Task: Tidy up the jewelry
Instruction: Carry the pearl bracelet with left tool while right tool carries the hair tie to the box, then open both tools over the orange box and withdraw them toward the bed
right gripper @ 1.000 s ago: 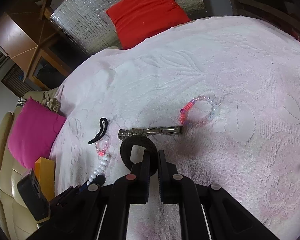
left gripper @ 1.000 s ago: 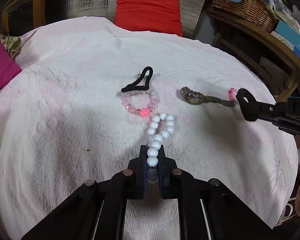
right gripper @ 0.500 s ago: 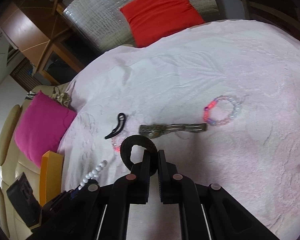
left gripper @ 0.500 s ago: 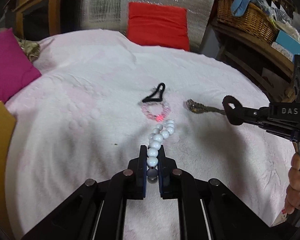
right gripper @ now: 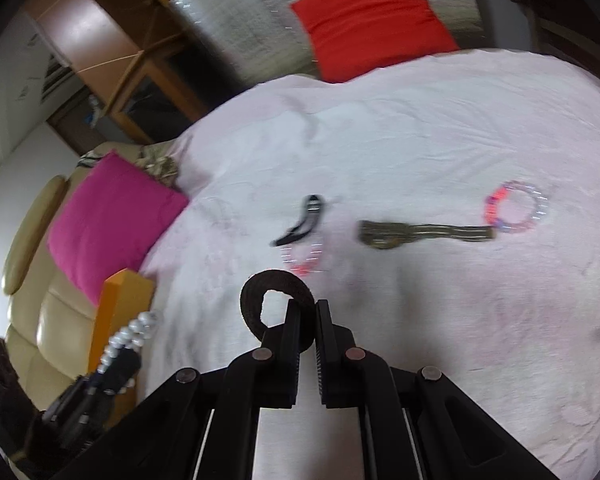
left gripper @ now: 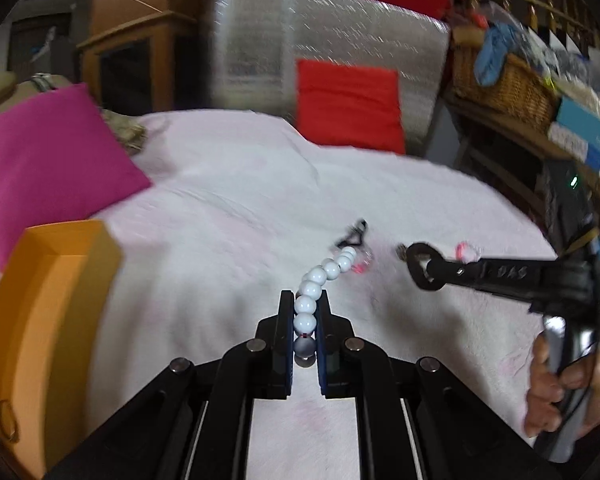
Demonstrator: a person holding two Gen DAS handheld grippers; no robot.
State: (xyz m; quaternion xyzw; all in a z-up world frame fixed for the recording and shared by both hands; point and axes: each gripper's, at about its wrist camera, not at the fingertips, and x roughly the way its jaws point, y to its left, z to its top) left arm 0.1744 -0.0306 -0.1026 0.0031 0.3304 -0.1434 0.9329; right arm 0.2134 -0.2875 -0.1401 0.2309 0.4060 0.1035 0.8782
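My left gripper [left gripper: 304,308] is shut on a white bead bracelet [left gripper: 320,276] and holds it lifted above the pink cloth; it also shows in the right wrist view [right gripper: 130,334]. My right gripper [right gripper: 308,312] is shut on a black hair tie [right gripper: 268,292], also seen in the left wrist view [left gripper: 420,266]. On the cloth lie a thin black hair tie [right gripper: 302,222], a pink bead bracelet [right gripper: 302,258], a metal watch [right gripper: 412,233] and a pink-purple bead bracelet [right gripper: 514,208]. An orange box [left gripper: 40,312] stands at the left.
A magenta cushion [left gripper: 48,152] and a red cushion [left gripper: 348,108] border the pink-covered table [left gripper: 228,208]. A wicker basket [left gripper: 504,84] sits on a shelf at the right. A cream sofa [right gripper: 40,280] is beyond the table's left edge.
Both grippers have risen and swung left with their items. The white bracelet has come off the cloth. The orange box has come into view at the left.
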